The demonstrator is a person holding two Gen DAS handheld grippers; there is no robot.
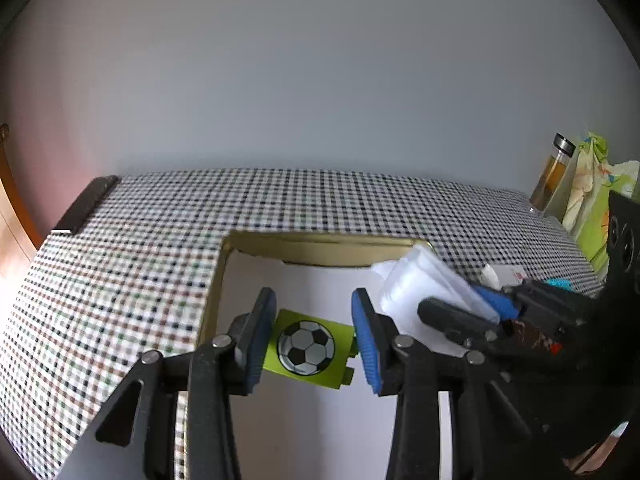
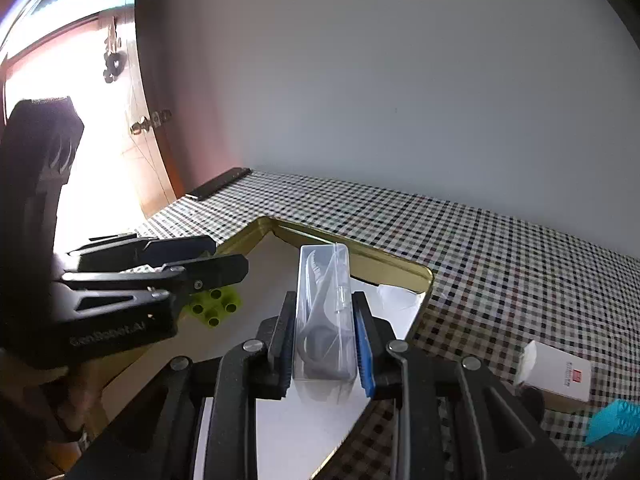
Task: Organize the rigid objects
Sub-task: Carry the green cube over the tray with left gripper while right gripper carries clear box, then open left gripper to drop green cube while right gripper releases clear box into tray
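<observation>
Background only: checked tablecloth (image 1: 320, 208), plain wall (image 1: 320, 80), edge clutter.

Cloth is a small black, white and brown check, covering the whole table. Dark flat bar (image 1: 86, 204) lies at the far left corner of the table, also seen from the right wrist view (image 2: 218, 184). Glass bottle (image 1: 554, 176) with amber liquid and a metal cap stands upright at the far right edge, just beside a green and cream patterned bag (image 1: 596, 200). Wooden door (image 2: 148, 152) with a metal handle left of the table; something dark hangs on it higher up, too blurred to identify.
</observation>
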